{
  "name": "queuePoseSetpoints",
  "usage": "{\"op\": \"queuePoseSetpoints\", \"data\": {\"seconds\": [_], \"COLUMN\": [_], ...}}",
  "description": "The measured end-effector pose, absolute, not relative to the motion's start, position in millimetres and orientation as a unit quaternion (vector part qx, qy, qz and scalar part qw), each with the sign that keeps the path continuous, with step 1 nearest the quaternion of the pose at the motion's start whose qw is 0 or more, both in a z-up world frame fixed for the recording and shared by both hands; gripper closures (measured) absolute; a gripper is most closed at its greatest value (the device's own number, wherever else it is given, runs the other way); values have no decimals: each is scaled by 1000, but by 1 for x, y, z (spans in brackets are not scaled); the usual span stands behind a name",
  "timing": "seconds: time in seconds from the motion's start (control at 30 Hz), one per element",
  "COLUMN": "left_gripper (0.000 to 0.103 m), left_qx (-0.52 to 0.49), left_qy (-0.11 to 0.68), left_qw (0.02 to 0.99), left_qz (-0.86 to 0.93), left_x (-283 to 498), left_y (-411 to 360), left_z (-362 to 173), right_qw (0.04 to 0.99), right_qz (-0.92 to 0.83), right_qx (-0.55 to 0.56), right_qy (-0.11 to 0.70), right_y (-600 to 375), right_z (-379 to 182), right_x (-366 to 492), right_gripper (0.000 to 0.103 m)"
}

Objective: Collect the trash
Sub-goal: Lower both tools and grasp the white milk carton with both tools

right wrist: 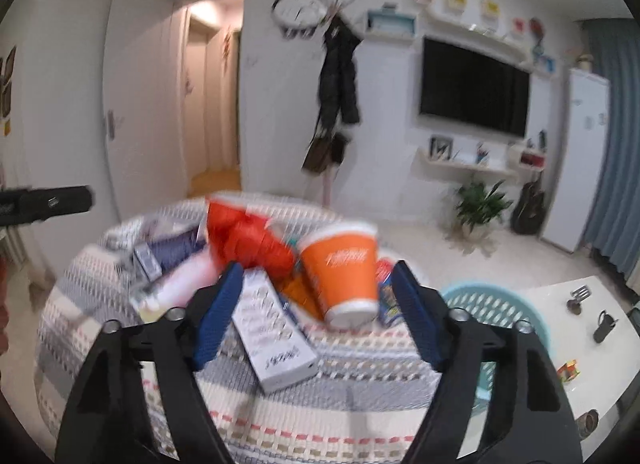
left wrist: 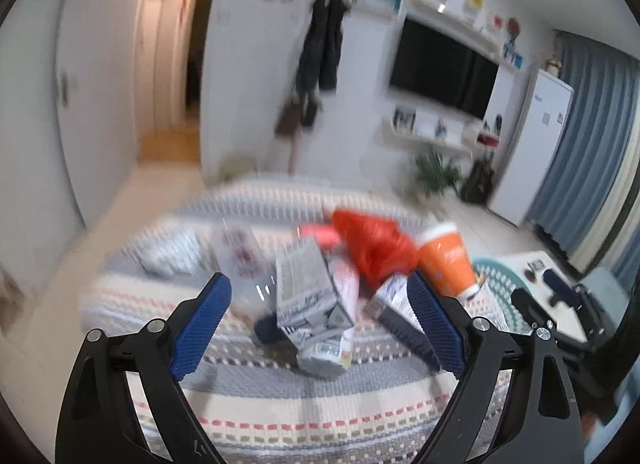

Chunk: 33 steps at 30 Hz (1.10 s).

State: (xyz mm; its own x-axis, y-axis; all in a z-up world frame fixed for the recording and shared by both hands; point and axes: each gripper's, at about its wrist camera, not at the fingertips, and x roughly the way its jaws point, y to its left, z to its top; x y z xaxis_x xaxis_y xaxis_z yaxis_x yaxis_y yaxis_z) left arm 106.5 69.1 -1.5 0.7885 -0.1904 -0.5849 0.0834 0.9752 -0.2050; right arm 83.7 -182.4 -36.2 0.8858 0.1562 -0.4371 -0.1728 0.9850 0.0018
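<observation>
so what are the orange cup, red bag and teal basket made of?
Orange cup: likely paper, matte printed wall, white rolled rim. Red bag: thin glossy plastic film, crumpled. Teal basket: moulded plastic by its perforated lattice wall. Blur leaves all tentative.

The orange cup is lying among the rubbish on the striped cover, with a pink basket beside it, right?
Not quite: the basket is light blue, not pink, as the right wrist view shows. The orange cup does lie among the rubbish on the striped cover.
</observation>
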Motion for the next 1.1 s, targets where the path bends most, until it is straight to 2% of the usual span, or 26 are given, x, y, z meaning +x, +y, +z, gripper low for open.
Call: {"op": "queuePoseSetpoints", "data": {"seconds": [0.03, 0.23, 0.37, 0.57, 0.7, 0.8, 1.1], "left_gripper": [22, 24, 32, 33, 34, 43, 49], "left_qx": [-93, -135, -129, -124, -118, -118, -134], "left_qy": [332, 406, 444, 480, 488, 493, 452], "left_qw": [935, 899, 883, 864, 860, 857, 876], "left_qz": [-79, -91, -86, -86, -94, -93, -101], "left_x": [116, 166, 191, 217, 226, 233, 197], "left_y": [70, 82, 78, 67, 56, 53, 69], "left_z": [-8, -39, -54, -76, -82, -91, -83], "right_qw": [967, 947, 941, 928, 922, 918, 897], "right_qz": [93, 150, 162, 185, 196, 203, 189], "right_qx": [-16, 3, -7, -3, -3, -9, -22], "right_qy": [235, 285, 297, 324, 334, 341, 398], "right_y": [-182, -180, -172, -168, -164, -159, -142], "right_z": [-40, -56, -65, -77, -79, -80, -109], "right_x": [90, 119, 130, 144, 151, 154, 176], "right_gripper": [40, 40, 40, 39, 31, 26, 25]}}
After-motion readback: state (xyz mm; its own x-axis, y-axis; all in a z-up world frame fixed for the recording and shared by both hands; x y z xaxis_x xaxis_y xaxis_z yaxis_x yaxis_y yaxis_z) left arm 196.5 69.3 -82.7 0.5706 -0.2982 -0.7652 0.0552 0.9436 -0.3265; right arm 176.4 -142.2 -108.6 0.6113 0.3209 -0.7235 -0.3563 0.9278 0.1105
